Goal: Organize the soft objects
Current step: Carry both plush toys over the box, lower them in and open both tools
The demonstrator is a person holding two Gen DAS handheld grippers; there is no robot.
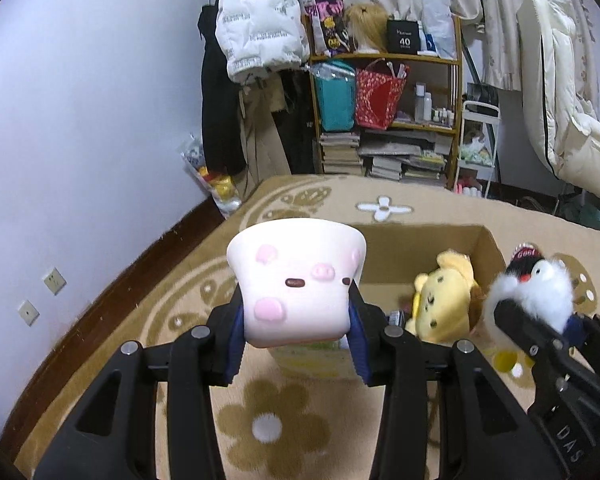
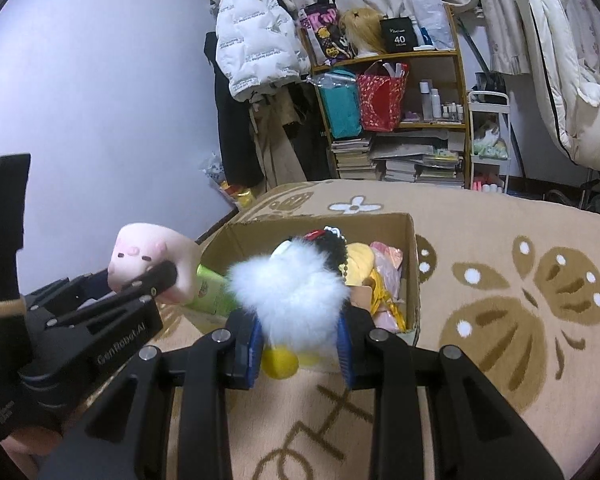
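My left gripper (image 1: 296, 340) is shut on a white squishy pig toy (image 1: 296, 284) with pink spots, held above the near left of an open cardboard box (image 1: 488, 244). It also shows in the right wrist view (image 2: 148, 260). My right gripper (image 2: 300, 344) is shut on a fluffy white and black penguin plush (image 2: 300, 292) with yellow feet, held over the box (image 2: 412, 248); the penguin also shows in the left wrist view (image 1: 540, 284). A yellow dog plush (image 1: 444, 300) lies in the box.
The box sits on a tan flower-pattern blanket (image 2: 500, 300). A green tube (image 2: 212, 292) and pink soft items (image 2: 388, 260) lie in the box. Behind stand a cluttered shelf (image 1: 388, 100), hanging coats (image 1: 256, 28) and a white cart (image 1: 480, 148). A wall is on the left.
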